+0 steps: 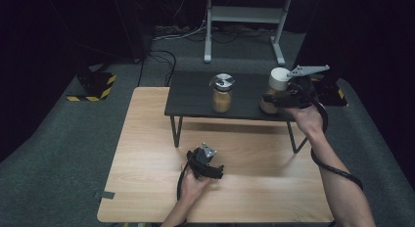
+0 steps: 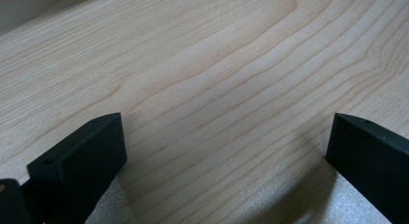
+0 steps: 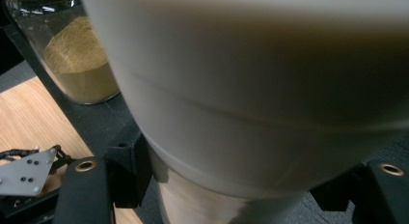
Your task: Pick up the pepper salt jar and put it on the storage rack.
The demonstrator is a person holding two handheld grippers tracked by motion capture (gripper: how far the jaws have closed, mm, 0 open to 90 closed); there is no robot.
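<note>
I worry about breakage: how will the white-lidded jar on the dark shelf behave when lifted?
The white-lidded jar looks like glass, so probably fragile and slippery. It seems partly full of brown powder, so likely fairly heavy. Tall and narrow, it may tip if the right gripper nudges it.

A wide, pale, smooth cylindrical lid (image 3: 270, 84) looms close, spreading across most of the picture. Directly beneath the lid is a narrower, shiny, tan-tinted jar body (image 3: 202, 207). The right tool (image 3: 241, 185) reaches under the lid, one black jaw on each side of the jar body, close against it; whether they press on it cannot be told. Up and left of the lid stands a clear glass jar of tan powder (image 3: 77, 60) on a dark shelf (image 3: 103, 120). Left of the lid and lower lies a light wooden table (image 3: 34, 118), with the other tool's grey plate (image 3: 24, 173) at the bottom left.
</note>
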